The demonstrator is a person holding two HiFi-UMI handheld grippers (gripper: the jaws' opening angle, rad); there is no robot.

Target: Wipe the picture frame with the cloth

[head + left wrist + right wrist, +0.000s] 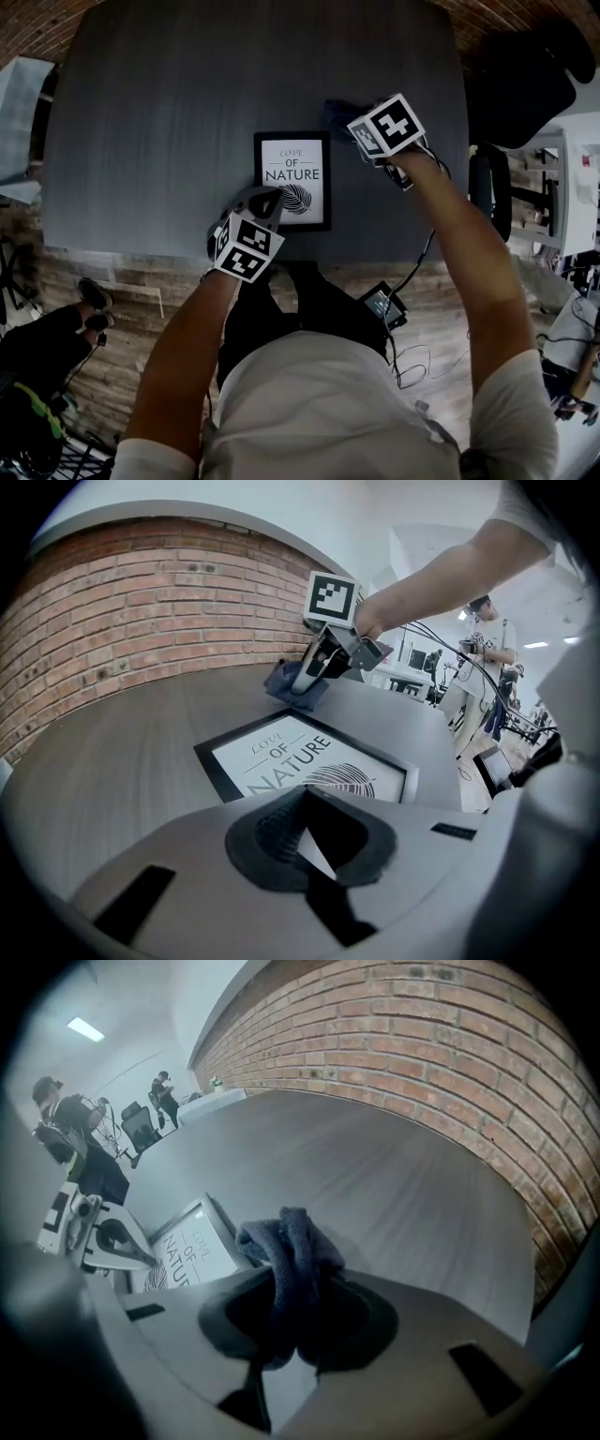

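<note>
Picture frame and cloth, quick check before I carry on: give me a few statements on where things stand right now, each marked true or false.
1. The black picture frame with the white print lies flat on the dark grey table. True.
2. The right gripper has nothing between its jaws. False: its jaws are shut on the dark blue cloth.
3. The left gripper has its jaws wide apart. False: they are together, at the frame's near left corner.
4. The cloth is by the frame's far right corner. True.
5. The cloth is spread over the middle of the print. False: it is bunched in the right gripper's jaws and the print is uncovered.
</note>
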